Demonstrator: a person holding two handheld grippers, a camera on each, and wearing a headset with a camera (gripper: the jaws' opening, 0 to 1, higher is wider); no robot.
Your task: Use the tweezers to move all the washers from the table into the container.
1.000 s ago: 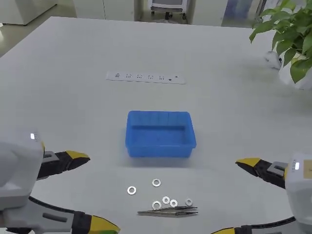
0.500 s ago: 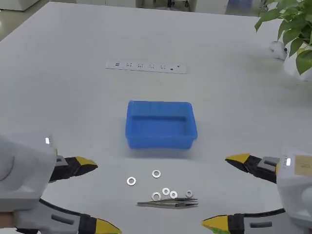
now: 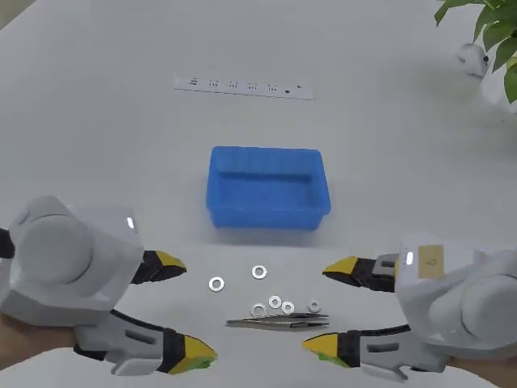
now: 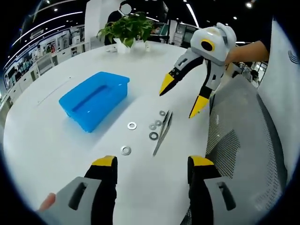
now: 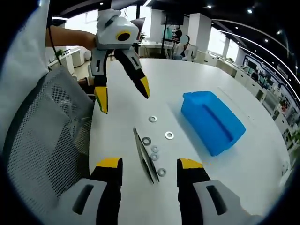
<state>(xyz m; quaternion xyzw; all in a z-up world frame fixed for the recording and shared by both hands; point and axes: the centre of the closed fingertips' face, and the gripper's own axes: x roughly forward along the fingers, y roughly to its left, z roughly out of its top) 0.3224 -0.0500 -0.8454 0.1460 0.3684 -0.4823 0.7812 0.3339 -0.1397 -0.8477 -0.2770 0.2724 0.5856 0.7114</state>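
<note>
Steel tweezers [image 3: 277,322] flat, long axis left-right, between left tongs [image 3: 196,308] and right tongs [image 3: 315,309], both gaping, empty.

I see a matt, smooth white table [image 3: 105,162] carrying a blue plastic container [image 3: 266,217] with a slight sheen, bright shiny metal washers [image 3: 258,272] and slim polished metal tweezers [image 3: 279,322]. The left gripper [image 3: 196,309] and right gripper [image 3: 317,309] have smooth, softly glossy plastic shells and matt-looking jaws. The chair back [image 4: 234,150] is woven mesh cloth.
</note>
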